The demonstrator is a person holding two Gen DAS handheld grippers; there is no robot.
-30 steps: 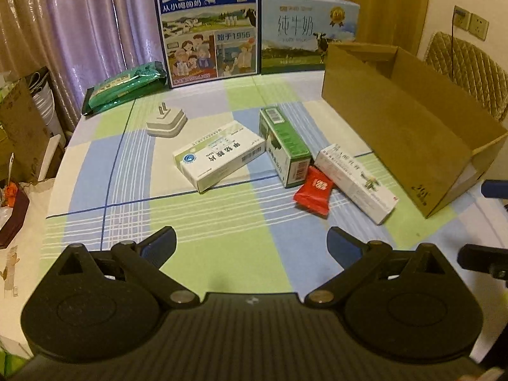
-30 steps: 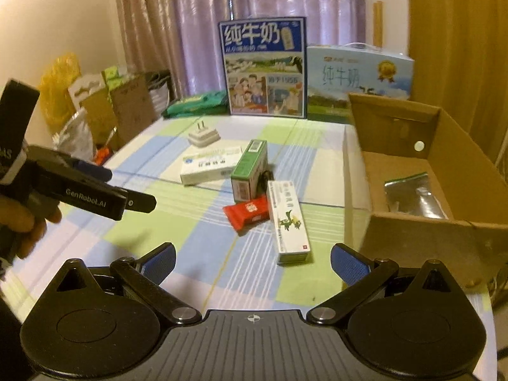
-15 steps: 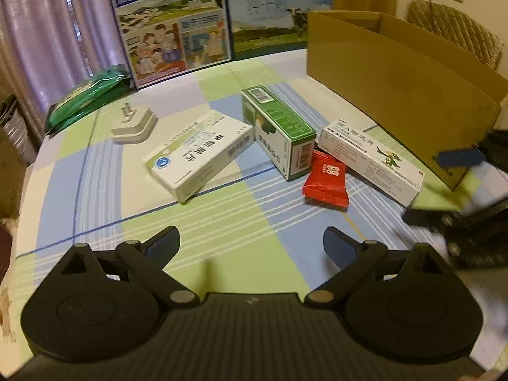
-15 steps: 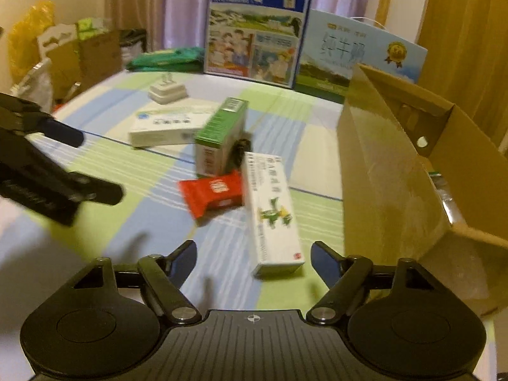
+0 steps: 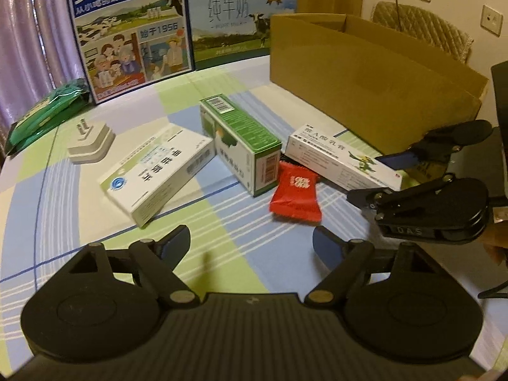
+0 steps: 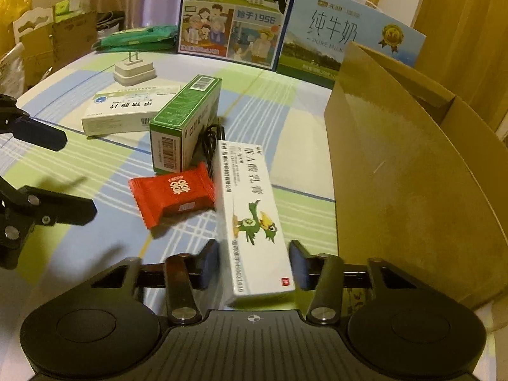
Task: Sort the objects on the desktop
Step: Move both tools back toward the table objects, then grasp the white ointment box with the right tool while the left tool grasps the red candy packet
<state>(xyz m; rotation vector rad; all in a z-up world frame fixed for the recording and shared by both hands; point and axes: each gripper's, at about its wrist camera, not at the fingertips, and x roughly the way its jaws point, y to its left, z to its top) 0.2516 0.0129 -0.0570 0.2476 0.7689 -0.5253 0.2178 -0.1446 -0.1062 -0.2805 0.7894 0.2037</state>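
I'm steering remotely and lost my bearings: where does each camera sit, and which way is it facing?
Left wrist: on the left tongs, open above the cloth, facing the milk cartons; the right tongs show at right.
Right wrist: on the right tongs, low, astride the duck box, beside the cardboard box; the left tongs show at left.
Shared: red packet, green box.

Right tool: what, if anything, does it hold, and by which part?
Nothing gripped yet: the right tool straddles the near end of the white duck-printed box, fingers open either side.

Both hand-held grippers [image 5: 250, 243] [image 6: 255, 263] agape.
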